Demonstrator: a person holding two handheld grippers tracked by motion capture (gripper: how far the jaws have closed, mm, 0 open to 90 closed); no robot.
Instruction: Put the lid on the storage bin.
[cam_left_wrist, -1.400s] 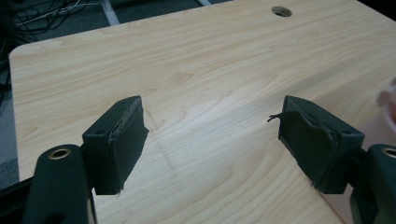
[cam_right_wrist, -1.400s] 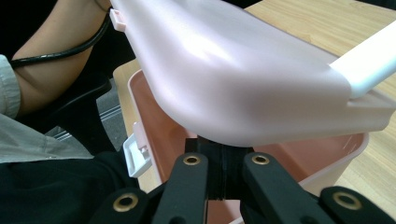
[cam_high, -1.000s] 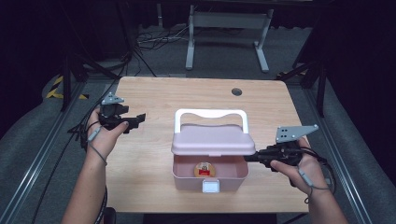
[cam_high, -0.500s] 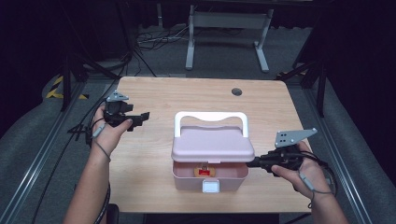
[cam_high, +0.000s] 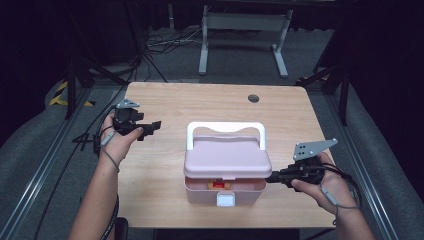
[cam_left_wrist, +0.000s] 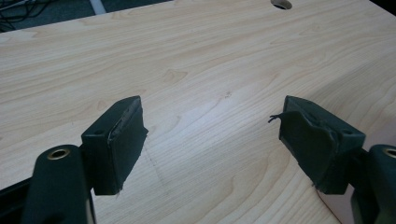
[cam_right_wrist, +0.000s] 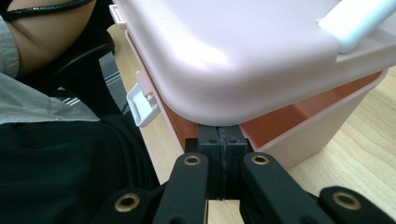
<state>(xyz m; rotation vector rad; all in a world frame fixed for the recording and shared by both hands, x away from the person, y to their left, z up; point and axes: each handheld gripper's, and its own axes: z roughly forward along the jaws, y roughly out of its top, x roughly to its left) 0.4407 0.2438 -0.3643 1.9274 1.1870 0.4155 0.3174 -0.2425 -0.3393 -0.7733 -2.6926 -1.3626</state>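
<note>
The lid (cam_high: 227, 159) of the pink box (cam_high: 225, 172) has come down since a moment ago; then it stood higher and the inside showed plainly, now only a narrow gap is left along the front. The right gripper (cam_high: 272, 177) has stayed low at the box's right corner, while the left gripper (cam_high: 155, 125) has barely shifted.

There is one box, with one white handle (cam_high: 225, 131) standing up behind the lid and one white latch (cam_high: 226, 200) at the front. Through the gap a small red and orange thing (cam_high: 218, 185) shows; I can't tell what it is. The box sits near the front middle of the wooden table (cam_high: 165, 165).

In the right gripper view the two jaws are pressed together with nothing between them, their tips tucked under the lid's edge (cam_right_wrist: 219, 116), above the rim of the base (cam_right_wrist: 299, 135). The left gripper is held well apart from the box, over bare wood, its jaws spread wide and empty.

One round hole (cam_high: 253, 98) is in the table's far side. Cables (cam_high: 160, 42) lie on the floor beyond.
</note>
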